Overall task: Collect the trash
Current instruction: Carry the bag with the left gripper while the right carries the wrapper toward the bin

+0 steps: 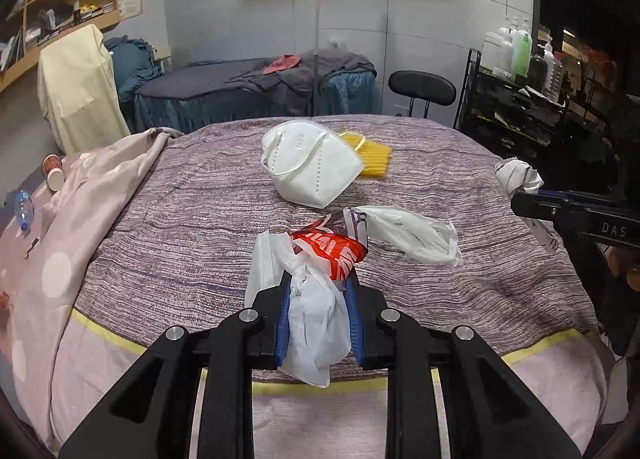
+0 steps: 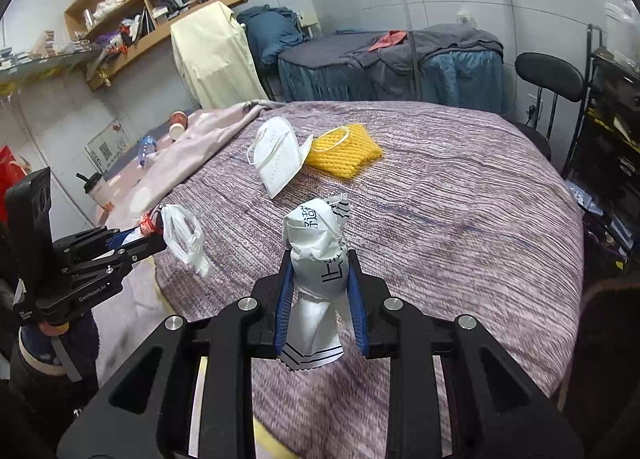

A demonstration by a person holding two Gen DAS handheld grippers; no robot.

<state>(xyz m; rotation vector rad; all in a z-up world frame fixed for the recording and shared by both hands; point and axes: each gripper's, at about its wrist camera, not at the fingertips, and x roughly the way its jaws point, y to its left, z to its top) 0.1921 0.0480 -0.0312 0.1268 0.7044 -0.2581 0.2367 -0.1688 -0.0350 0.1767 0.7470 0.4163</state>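
Nearest the left camera, the left gripper (image 1: 318, 291) is clenched on a white bag (image 1: 316, 323) bunched with a red wrapper (image 1: 334, 249); more white plastic trails to the right, lying on the blanket (image 1: 180, 239). Seen from the right camera, this gripper (image 2: 160, 237) sits at the blanket's left edge with the bag (image 2: 186, 237) hanging off its tip.

Nearest the right camera, the right gripper (image 2: 320, 259) grasps a crumpled white wrapper (image 2: 316, 255) with black print, held upright above the blanket (image 2: 460, 219). From the left camera, the same gripper (image 1: 520, 199) enters at the right edge with the wrapper (image 1: 518, 175) protruding from its tip.

Mid-bed, a white mask (image 1: 312, 163) lies on the blanket, overlapping the near edge of a yellow foam net (image 1: 374, 157). The right camera confirms mask (image 2: 276, 157) and net (image 2: 346, 151) touching, well apart from both grippers.

Beyond, at the left, a pink quilt (image 1: 80, 219) covers the bed's side; a paper cup (image 1: 54, 173) and a bottle (image 1: 24, 211) lie past it.
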